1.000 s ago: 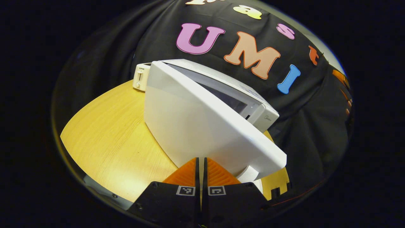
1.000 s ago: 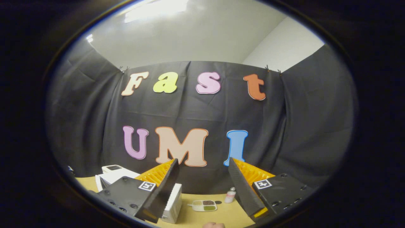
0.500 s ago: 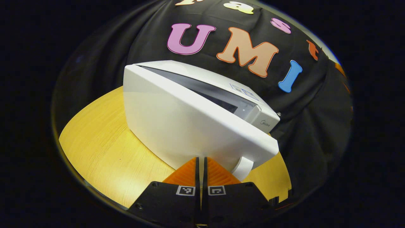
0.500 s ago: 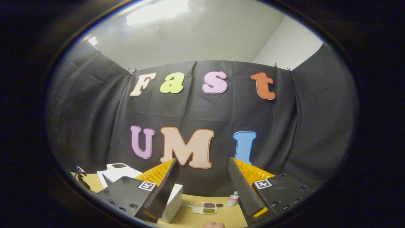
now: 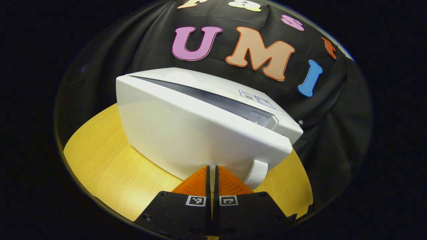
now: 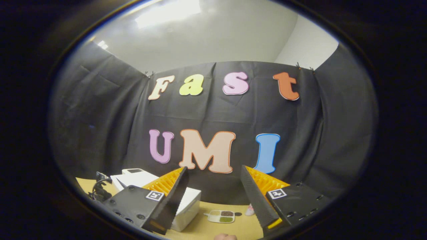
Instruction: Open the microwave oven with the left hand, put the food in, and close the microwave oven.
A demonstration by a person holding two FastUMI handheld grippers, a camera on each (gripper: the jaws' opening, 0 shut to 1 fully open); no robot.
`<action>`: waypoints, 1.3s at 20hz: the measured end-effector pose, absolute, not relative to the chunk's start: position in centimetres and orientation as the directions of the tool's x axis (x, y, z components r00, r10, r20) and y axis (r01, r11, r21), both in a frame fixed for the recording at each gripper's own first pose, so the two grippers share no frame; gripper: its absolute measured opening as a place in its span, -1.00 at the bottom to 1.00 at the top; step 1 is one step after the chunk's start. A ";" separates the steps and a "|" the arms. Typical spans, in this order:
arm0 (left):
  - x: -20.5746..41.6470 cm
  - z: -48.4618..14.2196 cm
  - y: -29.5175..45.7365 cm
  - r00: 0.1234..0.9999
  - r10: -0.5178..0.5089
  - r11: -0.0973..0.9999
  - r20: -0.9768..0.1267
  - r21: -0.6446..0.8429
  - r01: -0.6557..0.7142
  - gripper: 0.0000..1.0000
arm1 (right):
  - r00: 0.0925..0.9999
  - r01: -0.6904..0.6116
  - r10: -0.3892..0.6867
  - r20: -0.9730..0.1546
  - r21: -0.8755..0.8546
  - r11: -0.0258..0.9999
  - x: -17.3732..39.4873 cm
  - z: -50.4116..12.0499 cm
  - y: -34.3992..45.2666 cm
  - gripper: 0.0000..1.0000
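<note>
Door's swung nearly closed since a second ago: left tool, fingers pressed together, nudges the microwave door at 12 o'clock on the table. Right tool gapes wide, empty.

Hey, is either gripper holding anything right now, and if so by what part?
Nothing is held. The left gripper is shut empty against the microwave door; the right gripper is open and empty.

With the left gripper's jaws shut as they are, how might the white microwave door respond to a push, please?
The white microwave door looks rigid and hinged, so it would likely swing, not flex. Its glossy face may let the left gripper slip. The boxy white microwave body sits flat on the wooden table, so tipping seems unlikely.
</note>
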State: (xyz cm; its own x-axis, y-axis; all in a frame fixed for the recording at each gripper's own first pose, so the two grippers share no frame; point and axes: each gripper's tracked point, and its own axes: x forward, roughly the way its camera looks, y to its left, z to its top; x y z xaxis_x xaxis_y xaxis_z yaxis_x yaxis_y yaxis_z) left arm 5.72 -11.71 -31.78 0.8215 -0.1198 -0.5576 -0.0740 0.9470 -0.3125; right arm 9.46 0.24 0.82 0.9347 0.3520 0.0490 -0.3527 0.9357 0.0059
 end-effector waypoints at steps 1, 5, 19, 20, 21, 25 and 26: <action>6.1 -31.8 -11.9 0.821 -0.118 0.949 -0.558 -0.306 -0.072 -0.99 | 0.931 -0.362 0.361 0.049 0.010 0.932 9.2 0.8 0.5 0.92; 7.5 -31.1 -12.2 0.830 -0.112 0.953 -0.546 -0.295 -0.066 -0.99 | 0.925 -0.376 0.375 0.059 0.020 0.926 8.4 1.4 0.8 0.92; 10.6 -31.9 -13.0 0.795 -0.127 0.960 -0.593 -0.274 -0.052 -0.99 | 0.945 -0.326 0.323 0.051 0.060 0.943 6.8 2.3 -0.6 0.93; 10.9 -31.7 -12.9 0.799 -0.130 0.958 -0.586 -0.282 -0.051 -0.99 | 0.948 -0.318 0.316 0.044 0.058 0.946 6.8 2.1 -0.7 0.93; 11.9 -31.1 -12.5 0.819 -0.117 0.960 -0.561 -0.275 -0.051 -0.99 | 0.949 -0.314 0.313 0.038 0.058 0.948 6.6 2.1 -0.6 0.93; 11.2 -32.0 -12.7 0.794 -0.127 0.957 -0.595 -0.283 -0.059 -0.99 | 0.954 -0.301 0.299 0.029 0.048 0.953 6.1 2.2 -0.7 0.92; 11.2 -31.9 -12.7 0.795 -0.127 0.959 -0.593 -0.280 -0.055 -0.99 | 0.955 -0.297 0.296 0.028 0.047 0.954 6.1 2.2 -0.6 0.92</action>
